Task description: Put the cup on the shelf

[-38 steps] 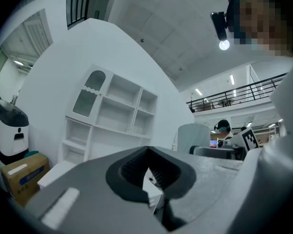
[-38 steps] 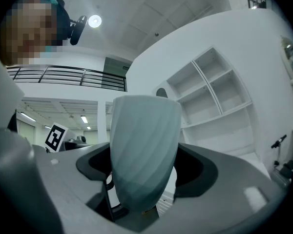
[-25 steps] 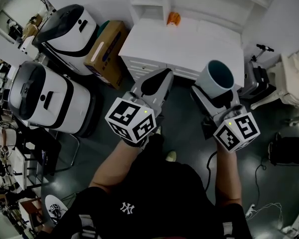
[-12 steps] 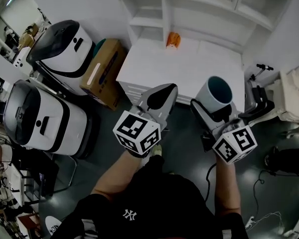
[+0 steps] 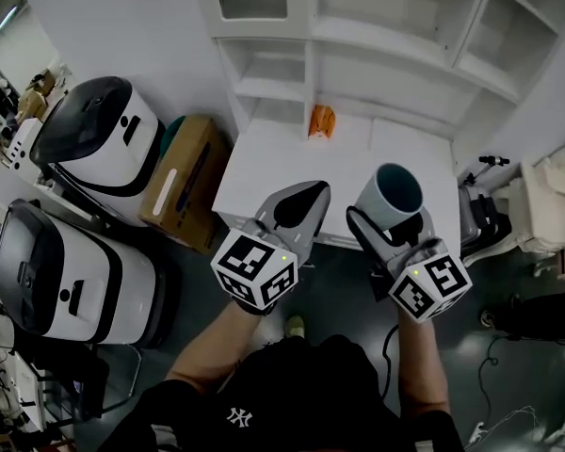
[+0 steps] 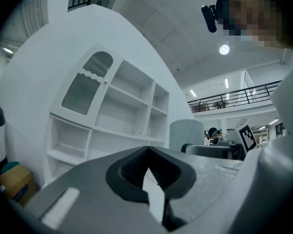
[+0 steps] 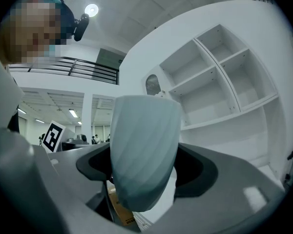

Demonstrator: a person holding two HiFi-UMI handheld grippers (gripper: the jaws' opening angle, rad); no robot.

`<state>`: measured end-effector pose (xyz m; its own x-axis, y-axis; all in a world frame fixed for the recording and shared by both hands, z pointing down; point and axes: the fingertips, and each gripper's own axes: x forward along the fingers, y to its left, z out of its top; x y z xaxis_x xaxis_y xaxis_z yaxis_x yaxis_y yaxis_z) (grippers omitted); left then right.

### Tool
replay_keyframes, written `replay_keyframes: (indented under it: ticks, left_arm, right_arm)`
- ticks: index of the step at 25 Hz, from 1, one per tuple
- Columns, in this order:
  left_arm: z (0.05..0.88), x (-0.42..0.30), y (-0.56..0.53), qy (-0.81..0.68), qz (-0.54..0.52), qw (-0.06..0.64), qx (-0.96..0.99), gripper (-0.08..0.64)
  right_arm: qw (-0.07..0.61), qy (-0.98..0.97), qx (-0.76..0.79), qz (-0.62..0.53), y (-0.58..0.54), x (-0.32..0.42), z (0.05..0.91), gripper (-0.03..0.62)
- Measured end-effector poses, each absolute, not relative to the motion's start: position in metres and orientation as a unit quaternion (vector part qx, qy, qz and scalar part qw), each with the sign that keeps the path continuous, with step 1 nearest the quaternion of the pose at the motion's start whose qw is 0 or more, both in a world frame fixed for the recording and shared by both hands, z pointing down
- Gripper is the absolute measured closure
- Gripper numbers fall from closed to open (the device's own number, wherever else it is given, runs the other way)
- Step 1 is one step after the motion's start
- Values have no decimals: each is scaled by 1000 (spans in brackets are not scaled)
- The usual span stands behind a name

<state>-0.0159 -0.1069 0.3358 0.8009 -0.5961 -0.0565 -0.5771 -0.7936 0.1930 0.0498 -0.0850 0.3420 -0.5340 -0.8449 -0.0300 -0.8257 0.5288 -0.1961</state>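
Cup (image 7: 144,145) in right tool (image 7: 145,172), off shelf (image 5: 377,43)

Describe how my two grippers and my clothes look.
The left gripper and right gripper have light grey, wedge-shaped bodies with black ribbed pads inside. Each carries a white cube with black square markers and a small green light. The person wears a black short-sleeved shirt with a white logo.

Our left gripper (image 6: 147,153) fills the lower part of the frame, its grey jaws pressed together at the tips. Behind it, at centre left, we see the white shelf (image 6: 122,108) with its open compartments. Just right of centre the pale cup (image 6: 185,130) rises, with the right gripper (image 6: 205,149) at its base. A cardboard box (image 6: 12,186) sits at lower left.
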Motion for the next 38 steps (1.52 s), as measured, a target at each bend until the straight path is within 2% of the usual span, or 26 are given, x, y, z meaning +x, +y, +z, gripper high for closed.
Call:
replay_keyframes:
  ticks: [10,27,38]
  left_arm:
    - [342,-13,-187,-308,-67,104,943,560]
    - [311,26,-363,-377,-86,73,919,560]
    - [303,33,-424,-391,-85,65,914,560]
  right_arm:
    - [48,879,-469,-65,-168,47,339,202]
    - [28,912,-409,-29,-362,73,303,202]
    - [20,904,-427,-15,-450,80,277,202]
